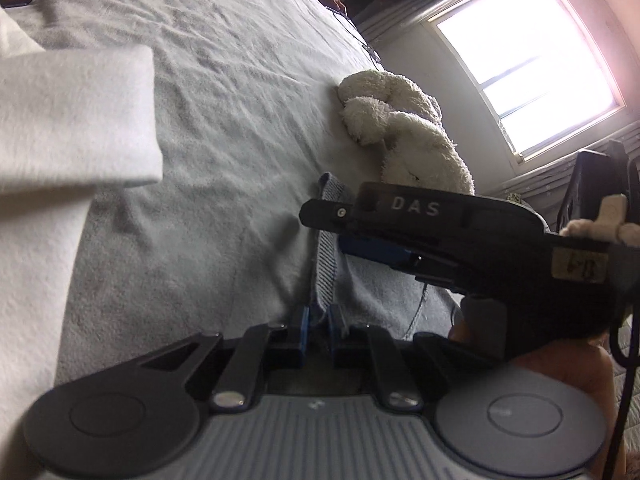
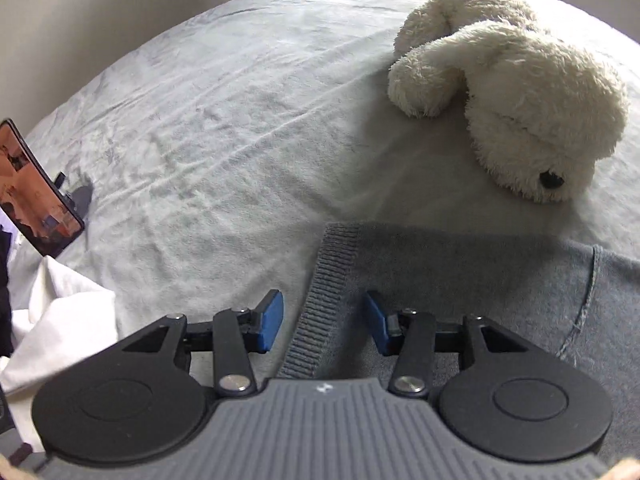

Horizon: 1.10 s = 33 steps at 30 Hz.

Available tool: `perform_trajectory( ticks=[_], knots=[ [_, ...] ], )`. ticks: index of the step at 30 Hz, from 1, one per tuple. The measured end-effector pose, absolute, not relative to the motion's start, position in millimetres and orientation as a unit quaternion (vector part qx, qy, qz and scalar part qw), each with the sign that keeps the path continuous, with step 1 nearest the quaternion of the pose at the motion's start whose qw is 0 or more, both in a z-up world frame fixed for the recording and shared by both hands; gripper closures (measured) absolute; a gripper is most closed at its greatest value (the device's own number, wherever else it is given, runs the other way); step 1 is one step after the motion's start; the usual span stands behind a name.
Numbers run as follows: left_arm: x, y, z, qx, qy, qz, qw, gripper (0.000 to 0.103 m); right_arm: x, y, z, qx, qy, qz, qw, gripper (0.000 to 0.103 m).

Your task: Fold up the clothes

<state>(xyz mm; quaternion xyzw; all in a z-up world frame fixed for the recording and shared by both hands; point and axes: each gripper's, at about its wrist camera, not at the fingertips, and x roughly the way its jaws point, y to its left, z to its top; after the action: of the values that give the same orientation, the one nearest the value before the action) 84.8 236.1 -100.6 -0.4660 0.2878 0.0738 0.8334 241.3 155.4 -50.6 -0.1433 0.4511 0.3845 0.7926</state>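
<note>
Between the blue pads of the left gripper (image 1: 318, 326) sits the ribbed hem (image 1: 325, 264) of a grey sweater (image 2: 460, 280), and the pads have closed onto it: the jaws stand almost together with the knit pinched in the narrow gap. Just to the right of that grip, the right gripper (image 2: 324, 324) reaches in over the same garment; its own view shows its jaws apart, one pad on either side of the ribbed band, neither pressing on it yet (so it straddles the hem rather than holding it).

Ahead of both grippers the sweater lies spread on a pale blanket (image 2: 208, 128), its body running off to the right of the right gripper, with a seam curving down that side. No crease or doubled layer shows in the part that can be seen, so I judge the folding of this piece has hardly begun: one edge is secured, the second hold is still to be made, and the lift and fold-over remain.

Left of the left gripper lies white cloth (image 1: 76, 116), squared off at one end, possibly a piece already folded, though I cannot tell.

Farther ahead a cream plush dog (image 2: 516, 108) rests on the blanket just beyond the sweater's far edge, and a phone (image 2: 36, 188) stands propped well to the left.
</note>
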Motion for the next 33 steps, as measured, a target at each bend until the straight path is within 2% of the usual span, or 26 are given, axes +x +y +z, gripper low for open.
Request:
perform_trajectory(
  ticks=[2, 3, 4, 21, 26, 29, 33],
  knots=[
    [85.2, 235.8, -100.7, -0.465, 0.288, 0.073, 0.834, 0.096, 239.3, 156.8, -51.4, -0.161, 0.443, 0.375, 0.798, 0.072],
    [85.7, 235.5, -100.7, -0.464, 0.289, 0.071, 0.835, 0.096, 238.8, 156.2, -50.9, -0.165, 0.439, 0.371, 0.801, 0.09],
    [86.2, 234.8, -100.3, -0.461, 0.289, 0.069, 0.836, 0.097, 239.2, 155.1, -50.0, -0.169, 0.435, 0.365, 0.805, 0.099],
    [100.2, 177.6, -65.1, -0.34, 0.269, -0.065, 0.899, 0.1, 248.4, 30.8, -6.6, 0.088, 0.38, 0.334, 0.858, 0.099],
    [106.3, 157.2, -65.6, -0.333, 0.302, -0.123, 0.885, 0.098, 246.3, -12.3, -15.2, 0.138, 0.375, 0.305, 0.864, 0.099],
    [109.5, 149.2, -65.9, -0.32, 0.331, -0.155, 0.874, 0.095, 250.4, -43.3, -26.3, 0.176, 0.379, 0.281, 0.864, 0.099],
    [107.3, 144.0, -59.0, -0.296, 0.34, -0.181, 0.874, 0.083, 258.5, -77.1, -43.3, 0.213, 0.39, 0.247, 0.861, 0.099]
  ],
)
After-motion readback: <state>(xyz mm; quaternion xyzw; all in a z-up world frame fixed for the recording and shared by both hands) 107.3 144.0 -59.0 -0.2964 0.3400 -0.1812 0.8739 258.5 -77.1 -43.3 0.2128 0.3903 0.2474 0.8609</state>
